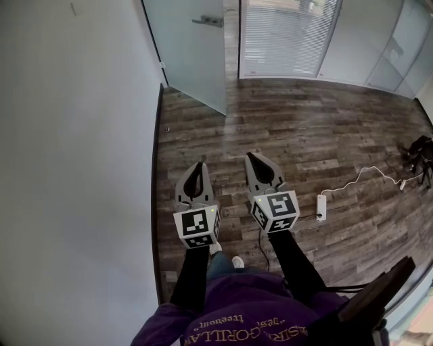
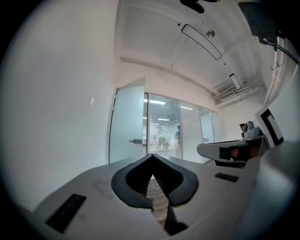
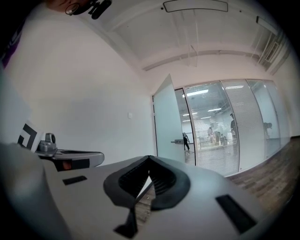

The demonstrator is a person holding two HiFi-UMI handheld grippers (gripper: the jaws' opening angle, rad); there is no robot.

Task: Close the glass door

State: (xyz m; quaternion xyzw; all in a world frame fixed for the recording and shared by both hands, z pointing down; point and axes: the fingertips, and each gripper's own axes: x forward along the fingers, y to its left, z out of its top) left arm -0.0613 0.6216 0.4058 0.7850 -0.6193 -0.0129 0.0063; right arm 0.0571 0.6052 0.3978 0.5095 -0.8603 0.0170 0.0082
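A frosted glass door stands ajar at the far end of the room, swung inward from its frame, with a metal handle near its free edge. The same glass door shows ahead in both gripper views, well beyond the jaws. My left gripper and right gripper are held side by side over the wood floor, pointing toward the door. Both are shut, tips meeting, with nothing between them. Neither touches the door.
A white wall runs along the left. Glass panels with blinds continue to the right of the doorway. A white power strip and cable lie on the wood floor at right, with dark cables beyond.
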